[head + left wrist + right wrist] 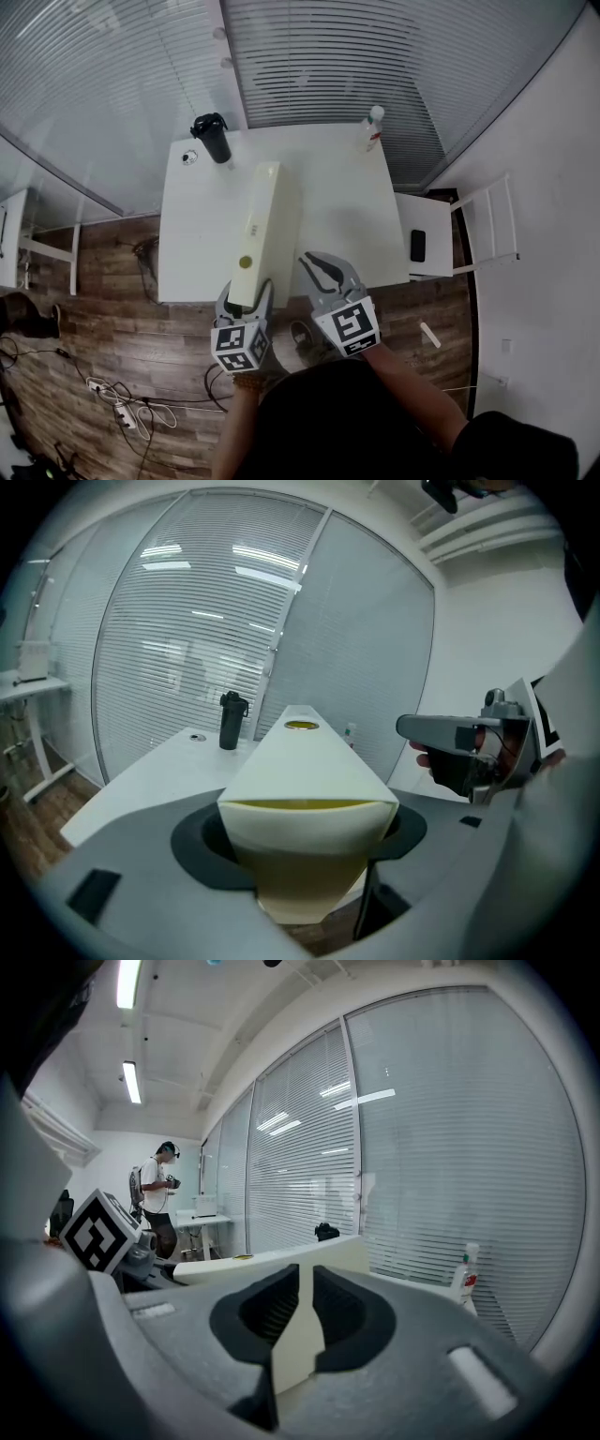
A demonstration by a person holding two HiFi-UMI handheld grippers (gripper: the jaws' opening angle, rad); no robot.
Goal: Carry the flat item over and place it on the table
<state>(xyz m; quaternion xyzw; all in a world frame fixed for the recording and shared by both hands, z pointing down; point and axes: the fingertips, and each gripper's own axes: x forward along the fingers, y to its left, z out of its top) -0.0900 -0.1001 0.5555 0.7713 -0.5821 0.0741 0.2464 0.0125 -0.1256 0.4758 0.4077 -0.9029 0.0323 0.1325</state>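
The flat item is a long cream board [258, 220] with a round yellow sticker near its near end. My left gripper [246, 298] is shut on that near end, just off the white table's [197, 225] front edge. The board reaches out over the table toward the far side; whether it touches the top cannot be told. In the left gripper view the board [300, 771] fills the space between the jaws. My right gripper [317, 270] is shut and holds nothing, just right of the board at the table's front edge. The right gripper view shows the board [281, 1260] behind that gripper [302, 1321].
A black tumbler [214, 138] and a small round object [189, 157] stand at the table's far left corner, a white bottle [373, 128] at the far right. A white chair [450, 234] with a black phone [417, 246] stands to the right. A person [159, 1199] stands far off.
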